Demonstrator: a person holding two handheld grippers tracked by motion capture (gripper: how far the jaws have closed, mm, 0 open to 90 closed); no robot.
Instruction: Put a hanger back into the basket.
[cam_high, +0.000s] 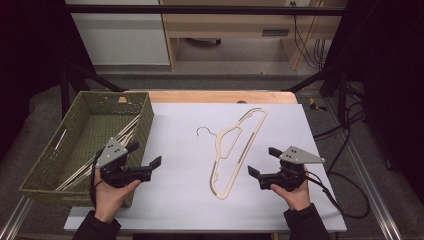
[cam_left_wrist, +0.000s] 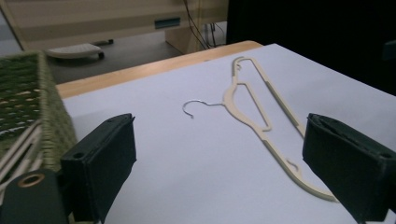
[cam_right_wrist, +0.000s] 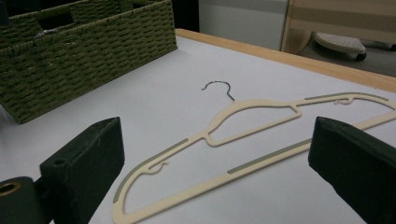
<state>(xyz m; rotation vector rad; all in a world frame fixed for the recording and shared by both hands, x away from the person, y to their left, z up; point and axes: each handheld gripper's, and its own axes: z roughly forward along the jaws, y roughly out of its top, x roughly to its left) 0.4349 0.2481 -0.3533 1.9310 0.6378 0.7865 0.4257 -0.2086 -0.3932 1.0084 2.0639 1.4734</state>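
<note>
A cream hanger (cam_high: 235, 150) with a thin metal hook (cam_high: 204, 131) lies flat on the white table (cam_high: 180, 200), running from near centre toward the back right. My left gripper (cam_high: 147, 160) is open at the front left, beside the basket, nothing between its fingers. My right gripper (cam_high: 264, 162) is open too, just right of the hanger's near end. The left gripper view has the hanger (cam_left_wrist: 261, 112) ahead between the jaws. The right gripper view has the hanger (cam_right_wrist: 243, 140) close in front.
A green woven basket (cam_high: 145, 117) stands at the table's left, holding several cream hangers (cam_high: 120, 132). The basket (cam_right_wrist: 84, 56) also appears in the right gripper view, far left. A black frame and cables run along the right side. Wooden furniture stands behind the table.
</note>
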